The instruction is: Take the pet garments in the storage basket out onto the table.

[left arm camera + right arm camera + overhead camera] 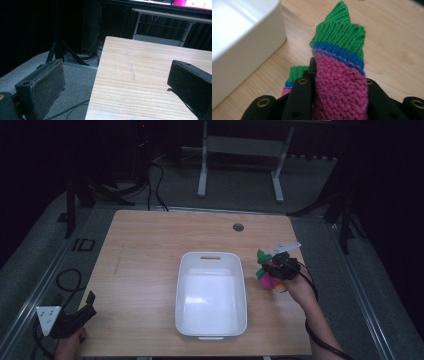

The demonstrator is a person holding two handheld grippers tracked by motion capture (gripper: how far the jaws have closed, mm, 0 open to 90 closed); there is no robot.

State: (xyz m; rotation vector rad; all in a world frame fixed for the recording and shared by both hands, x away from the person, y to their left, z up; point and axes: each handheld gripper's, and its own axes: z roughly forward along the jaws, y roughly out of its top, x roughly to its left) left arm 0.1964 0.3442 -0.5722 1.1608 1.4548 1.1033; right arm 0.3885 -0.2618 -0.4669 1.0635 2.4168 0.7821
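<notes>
Pink knitted sock (339,92) is clenched in the right gripper's (337,82) jaws beside the still-empty white bin (211,292); left gripper (117,85) hangs released, idle

Knitted sock (339,75) pink, blue-striped, green-cuffed; tub (211,295) white; table (145,250) pale wood

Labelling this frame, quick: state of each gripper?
Left gripper: open, holding nothing, at the table's near left corner.
Right gripper: closed on the knit sock, beside the white bin.
</notes>
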